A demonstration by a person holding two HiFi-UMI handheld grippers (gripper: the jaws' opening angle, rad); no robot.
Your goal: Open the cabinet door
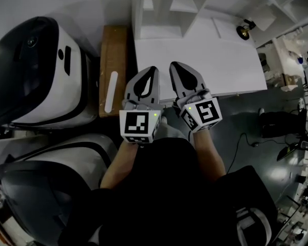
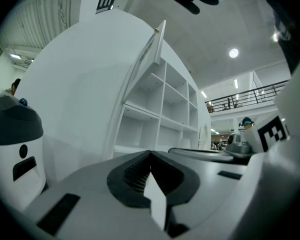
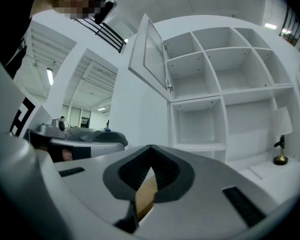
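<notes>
The white cabinet (image 1: pixel 205 40) stands in front of me, its shelf compartments open to view (image 3: pixel 225 84). Its door (image 3: pixel 151 49) hangs swung out at the upper left of the shelves, and shows edge-on in the left gripper view (image 2: pixel 152 49). My left gripper (image 1: pixel 154 68) and right gripper (image 1: pixel 173 64) are side by side, pointing level at the cabinet, short of it and touching nothing. The left gripper (image 2: pixel 150 152) is shut with nothing in it. The right gripper (image 3: pixel 151 146) is shut and empty too.
A brown cardboard box (image 1: pixel 114 60) lies left of the cabinet. Two big black-and-white machines (image 1: pixel 36 70) (image 1: pixel 46 188) fill the left side. A small brass ornament (image 1: pixel 244 31) stands on the cabinet's low shelf (image 3: pixel 279 154). Cables (image 1: pixel 246 142) lie on the dark floor at right.
</notes>
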